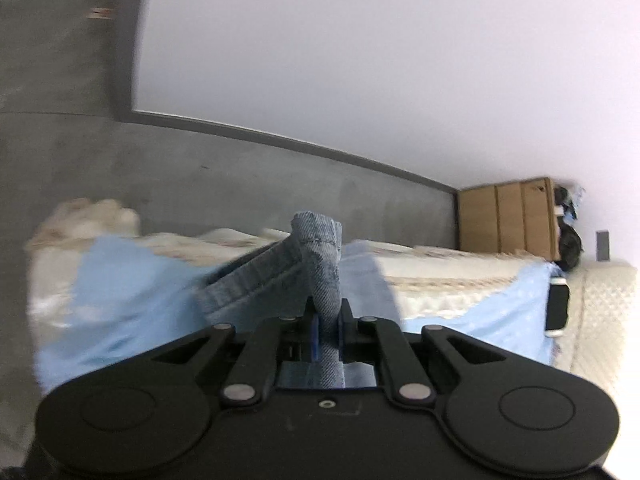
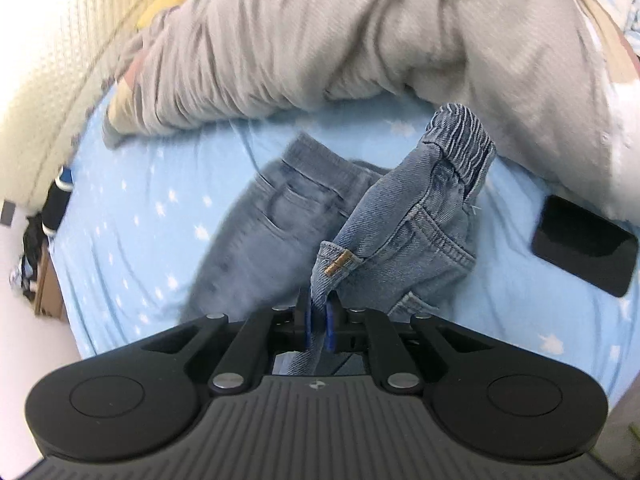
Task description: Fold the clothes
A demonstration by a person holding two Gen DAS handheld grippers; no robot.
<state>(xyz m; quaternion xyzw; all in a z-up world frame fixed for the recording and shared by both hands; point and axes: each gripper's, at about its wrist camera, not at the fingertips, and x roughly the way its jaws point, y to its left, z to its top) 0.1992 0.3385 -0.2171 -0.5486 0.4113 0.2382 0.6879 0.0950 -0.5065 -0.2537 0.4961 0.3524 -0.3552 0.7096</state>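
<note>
A small pair of light blue jeans (image 2: 280, 208) lies crumpled on a light blue star-print sheet (image 2: 132, 216). My right gripper (image 2: 319, 312) is shut on a hem of the jeans near a brown stitched tab, with the elastic waistband (image 2: 460, 140) rising beyond. My left gripper (image 1: 328, 312) is shut on another part of the jeans (image 1: 320, 256) and holds it lifted above the sheet (image 1: 128, 280), the denim standing up between the fingers.
A grey garment (image 2: 340, 32) lies heaped at the far side of the sheet. A black phone (image 2: 584, 244) lies on the sheet at right. A cream quilted mattress (image 1: 600, 312), a cardboard box (image 1: 508, 220) and a grey wall (image 1: 200, 180) lie beyond.
</note>
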